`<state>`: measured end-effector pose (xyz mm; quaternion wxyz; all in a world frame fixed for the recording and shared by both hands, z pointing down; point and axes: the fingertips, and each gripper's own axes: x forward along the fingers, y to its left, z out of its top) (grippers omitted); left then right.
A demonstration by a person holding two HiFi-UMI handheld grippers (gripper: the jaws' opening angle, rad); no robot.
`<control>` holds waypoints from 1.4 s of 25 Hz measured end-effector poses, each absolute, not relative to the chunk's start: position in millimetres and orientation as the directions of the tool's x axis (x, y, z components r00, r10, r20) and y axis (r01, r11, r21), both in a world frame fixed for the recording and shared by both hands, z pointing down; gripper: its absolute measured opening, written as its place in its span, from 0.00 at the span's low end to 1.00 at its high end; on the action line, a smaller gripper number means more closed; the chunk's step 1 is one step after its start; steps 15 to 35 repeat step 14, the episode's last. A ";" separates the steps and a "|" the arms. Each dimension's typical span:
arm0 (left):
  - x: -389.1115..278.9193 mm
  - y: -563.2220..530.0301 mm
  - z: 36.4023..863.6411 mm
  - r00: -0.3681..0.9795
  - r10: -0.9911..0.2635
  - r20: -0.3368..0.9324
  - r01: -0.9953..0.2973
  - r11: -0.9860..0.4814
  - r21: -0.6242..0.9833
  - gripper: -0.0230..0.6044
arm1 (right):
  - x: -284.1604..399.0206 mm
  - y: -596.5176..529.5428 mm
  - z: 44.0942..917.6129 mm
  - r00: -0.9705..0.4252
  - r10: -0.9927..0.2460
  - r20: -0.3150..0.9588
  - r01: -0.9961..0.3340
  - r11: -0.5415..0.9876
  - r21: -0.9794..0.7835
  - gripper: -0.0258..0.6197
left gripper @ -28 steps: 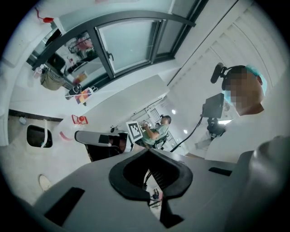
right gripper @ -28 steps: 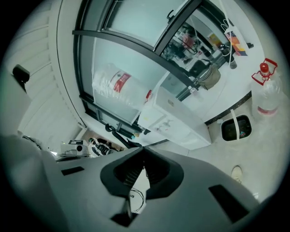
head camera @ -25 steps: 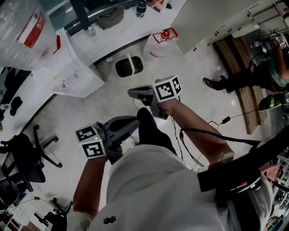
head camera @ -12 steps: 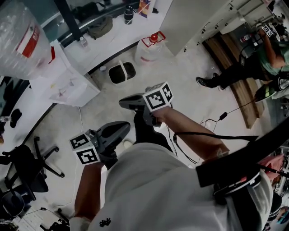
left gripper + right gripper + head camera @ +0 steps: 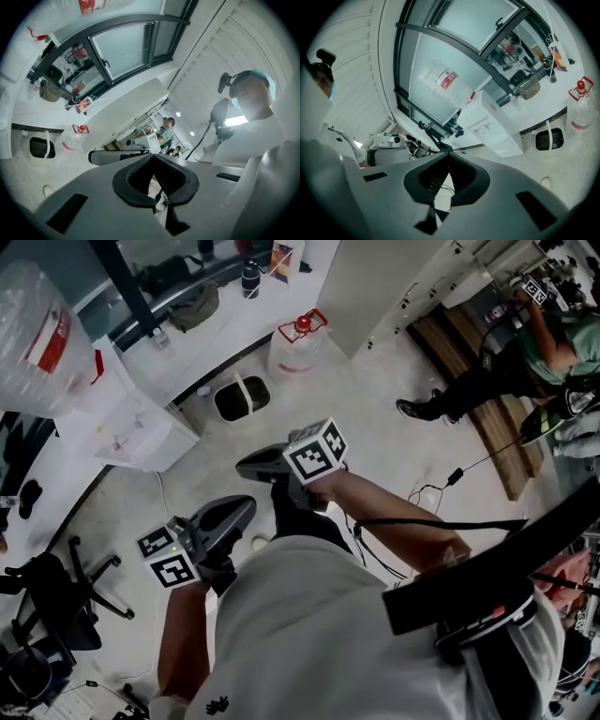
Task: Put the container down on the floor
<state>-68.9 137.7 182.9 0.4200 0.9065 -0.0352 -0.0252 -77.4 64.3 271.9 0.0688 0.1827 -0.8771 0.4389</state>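
A clear water jug (image 5: 296, 346) with a red cap and handle stands on the pale floor by the wall, also seen in the left gripper view (image 5: 74, 139) and the right gripper view (image 5: 581, 112). Next to it sits a black bin (image 5: 241, 397) with a white handle. My left gripper (image 5: 247, 506) is held at waist height, shut and empty; its jaw tips meet (image 5: 153, 156). My right gripper (image 5: 243, 465) is just above it in the head view, also shut with nothing between its jaws (image 5: 448, 153). Both are well short of the jug.
A white water dispenser (image 5: 141, 423) carrying a large clear bottle (image 5: 42, 338) stands at the left. A black office chair (image 5: 52, 592) is at lower left. A black cable (image 5: 441, 488) runs over the floor on the right, where another person (image 5: 506, 362) stands by wooden boards.
The head view has swung, so the jug and the bin have slid left and down in the picture. Both grippers have drifted slightly left and stay shut.
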 end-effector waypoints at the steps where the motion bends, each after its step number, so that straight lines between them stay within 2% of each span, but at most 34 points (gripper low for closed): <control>1: -68.1 138.7 183.0 0.996 -0.088 -0.016 -0.045 -0.645 0.763 0.05 | -76.4 67.1 271.8 -0.925 -0.258 0.278 -0.377 0.548 -0.747 0.06; 35: -68.3 150.0 180.1 0.994 -0.104 -0.024 -0.048 -0.638 0.768 0.05 | -68.9 89.2 268.2 -0.923 -0.260 0.283 -0.382 0.546 -0.745 0.06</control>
